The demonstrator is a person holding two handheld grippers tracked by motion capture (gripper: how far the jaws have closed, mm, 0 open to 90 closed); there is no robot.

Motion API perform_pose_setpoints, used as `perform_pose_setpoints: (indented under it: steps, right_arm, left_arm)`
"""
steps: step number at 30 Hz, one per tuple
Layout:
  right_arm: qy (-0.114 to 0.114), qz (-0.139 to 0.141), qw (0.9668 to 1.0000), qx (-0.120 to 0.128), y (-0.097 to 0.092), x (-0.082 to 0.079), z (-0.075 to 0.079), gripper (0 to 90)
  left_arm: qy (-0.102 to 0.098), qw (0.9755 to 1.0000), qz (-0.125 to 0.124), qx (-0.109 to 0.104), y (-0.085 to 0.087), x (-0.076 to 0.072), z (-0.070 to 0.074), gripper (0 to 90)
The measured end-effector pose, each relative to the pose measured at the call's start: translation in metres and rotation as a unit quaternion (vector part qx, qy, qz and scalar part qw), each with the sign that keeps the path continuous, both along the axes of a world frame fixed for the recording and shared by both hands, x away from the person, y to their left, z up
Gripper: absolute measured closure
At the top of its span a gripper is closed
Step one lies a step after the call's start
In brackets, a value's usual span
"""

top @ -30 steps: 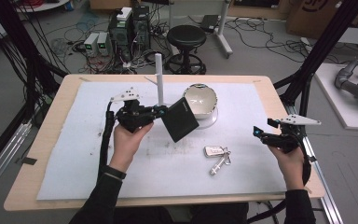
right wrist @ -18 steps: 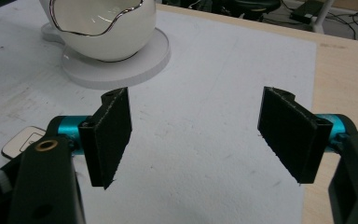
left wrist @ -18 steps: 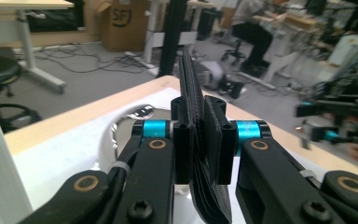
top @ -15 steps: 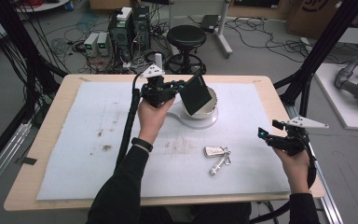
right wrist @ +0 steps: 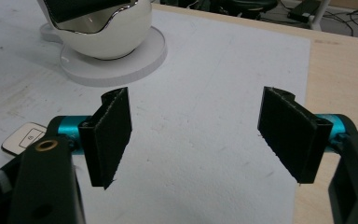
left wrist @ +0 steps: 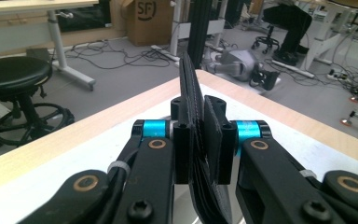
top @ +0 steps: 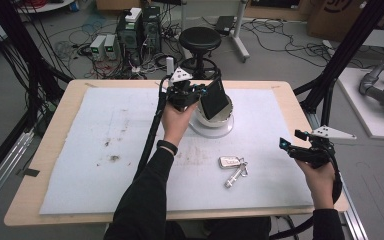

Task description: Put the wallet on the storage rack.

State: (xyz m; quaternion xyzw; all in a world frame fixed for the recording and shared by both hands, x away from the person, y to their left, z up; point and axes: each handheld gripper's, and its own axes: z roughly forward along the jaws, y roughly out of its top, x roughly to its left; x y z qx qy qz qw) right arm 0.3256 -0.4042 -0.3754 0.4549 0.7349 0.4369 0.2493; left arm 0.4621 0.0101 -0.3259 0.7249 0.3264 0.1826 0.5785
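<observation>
table [top: 60, 125] under white mat [top: 105, 165]

- The white mat [top: 105, 165] is lying bare across the surface's left half, giving open passage.
- The white bowl [top: 220, 116] and the wallet [top: 214, 99] in the left tongs [top: 200, 95] are blocking the far centre.
- The keys [top: 232, 167] are lying near the middle, left of the right tongs [top: 286, 146].

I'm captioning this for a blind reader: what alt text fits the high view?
A person's left tool holds a flat black wallet over a white bowl on a padded table. The right tool hovers open near the right edge; keys lie between.
</observation>
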Motion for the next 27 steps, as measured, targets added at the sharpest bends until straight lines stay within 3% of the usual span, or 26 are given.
perform_pose_setpoints:
  steps: [4,5,6,11,13,21,25,27]
  right_arm:
    - [0.000,0.002,1.0000,0.000,0.000,0.000,0.000,26.4]
    - [0.001,0.002,1.0000,0.001,0.001,0.000,0.000,26.4]
    - [0.000,0.002,1.0000,0.000,0.001,0.000,0.000,26.4]
    - [0.002,0.004,1.0000,-0.001,0.002,0.001,0.000,26.4]
    - [0.003,0.005,1.0000,-0.001,0.003,0.001,0.001,26.4]
    - [0.005,0.012,0.9999,-0.002,0.006,0.001,0.005,26.4]
    - [0.010,0.018,0.9998,-0.002,0.007,0.003,0.007,26.4]
    - [0.012,0.018,0.9998,-0.001,0.007,0.003,0.007,26.4]
  left_arm:
    - [0.005,1.0000,-0.003,-0.001,-0.002,0.003,-0.006,80.2]
    - [0.005,0.9999,0.011,-0.007,0.000,0.001,-0.005,64.4]
    - [0.005,0.9999,0.011,-0.007,0.000,0.001,-0.005,58.7]
    - [0.008,0.9997,0.018,-0.016,0.019,-0.012,0.003,48.9]
    - [0.007,0.9998,0.017,-0.007,0.029,-0.021,0.005,45.7]
    - [0.048,0.9987,-0.009,0.013,0.074,-0.064,0.001,36.9]
    - [0.065,0.9971,-0.006,0.040,0.093,-0.082,-0.007,32.8]
    - [0.074,0.9948,0.005,0.070,0.101,-0.090,-0.012,32.0]
